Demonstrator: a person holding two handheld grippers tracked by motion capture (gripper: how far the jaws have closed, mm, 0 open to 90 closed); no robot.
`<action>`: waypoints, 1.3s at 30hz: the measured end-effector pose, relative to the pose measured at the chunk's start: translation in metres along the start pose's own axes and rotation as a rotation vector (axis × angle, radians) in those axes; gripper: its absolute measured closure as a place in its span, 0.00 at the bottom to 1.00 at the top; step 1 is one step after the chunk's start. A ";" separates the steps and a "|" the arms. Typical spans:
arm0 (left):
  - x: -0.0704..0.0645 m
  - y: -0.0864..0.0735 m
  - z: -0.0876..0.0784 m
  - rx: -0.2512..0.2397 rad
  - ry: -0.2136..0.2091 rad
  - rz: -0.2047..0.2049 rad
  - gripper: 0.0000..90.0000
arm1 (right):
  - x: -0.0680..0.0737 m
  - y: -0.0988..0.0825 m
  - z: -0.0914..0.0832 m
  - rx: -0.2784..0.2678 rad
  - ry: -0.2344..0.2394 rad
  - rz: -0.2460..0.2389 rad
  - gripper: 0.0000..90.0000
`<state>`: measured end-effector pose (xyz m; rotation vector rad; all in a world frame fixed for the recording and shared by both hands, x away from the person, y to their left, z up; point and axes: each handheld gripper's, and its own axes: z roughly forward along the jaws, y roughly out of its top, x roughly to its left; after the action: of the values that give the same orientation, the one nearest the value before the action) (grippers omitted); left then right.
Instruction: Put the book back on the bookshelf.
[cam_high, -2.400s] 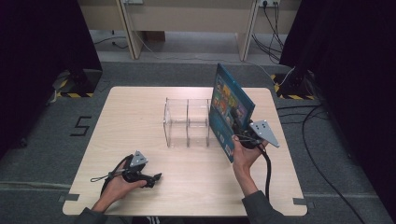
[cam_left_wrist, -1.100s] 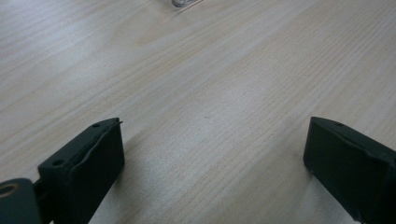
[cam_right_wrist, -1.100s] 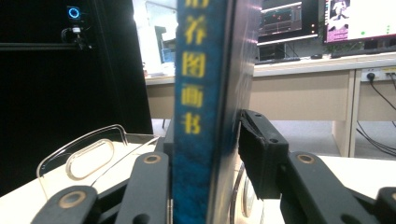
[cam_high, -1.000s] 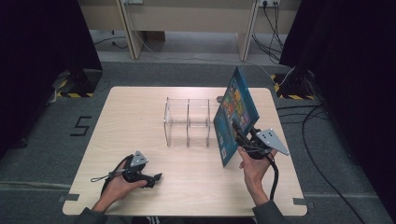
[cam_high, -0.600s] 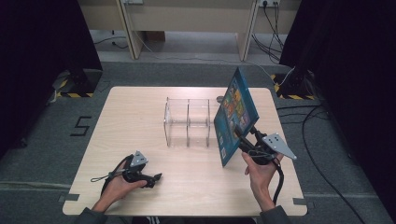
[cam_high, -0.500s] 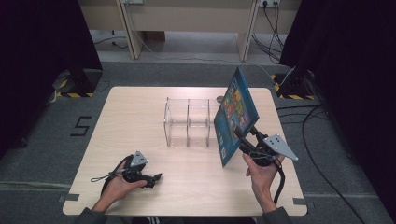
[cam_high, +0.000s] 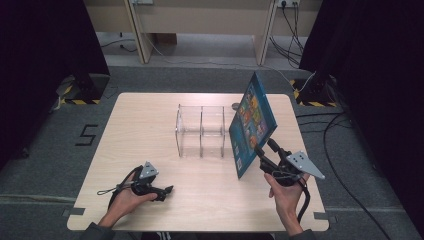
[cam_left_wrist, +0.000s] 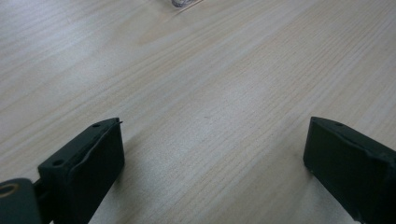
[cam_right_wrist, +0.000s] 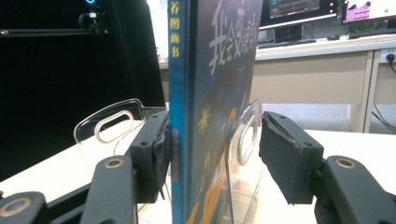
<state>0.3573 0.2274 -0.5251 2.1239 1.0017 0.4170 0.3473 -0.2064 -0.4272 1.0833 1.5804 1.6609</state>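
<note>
Now released, the book (cam_high: 252, 125) stands against the clear rack (cam_high: 201, 131), apparently unsupported, as the right tool (cam_high: 263, 155) has just been spreading its jaws, while the left tool (cam_high: 162, 191) rests open on the tabletop (cam_high: 150, 120).

A light wooden table (cam_high: 150, 125) carries a clear acrylic rack (cam_high: 201, 131) and an upright book (cam_high: 251, 122).

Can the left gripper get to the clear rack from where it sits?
Probably yes: the left gripper rests open on the table, and bare wood lies between it and the clear rack. The book stands off to the rack's far side.
</note>
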 end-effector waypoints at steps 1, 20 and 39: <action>0.000 0.000 0.000 0.000 0.000 0.000 0.05 | 0.000 0.000 -0.001 0.001 0.004 0.004 0.49; 0.000 0.000 0.000 -0.001 0.000 -0.001 0.05 | -0.004 -0.002 -0.018 0.006 0.008 0.005 0.48; 0.000 0.000 0.000 0.002 -0.003 0.002 0.04 | -0.012 -0.011 -0.031 0.017 -0.004 0.005 0.41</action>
<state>0.3572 0.2271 -0.5254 2.1275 0.9983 0.4135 0.3249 -0.2307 -0.4384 1.0990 1.5933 1.6507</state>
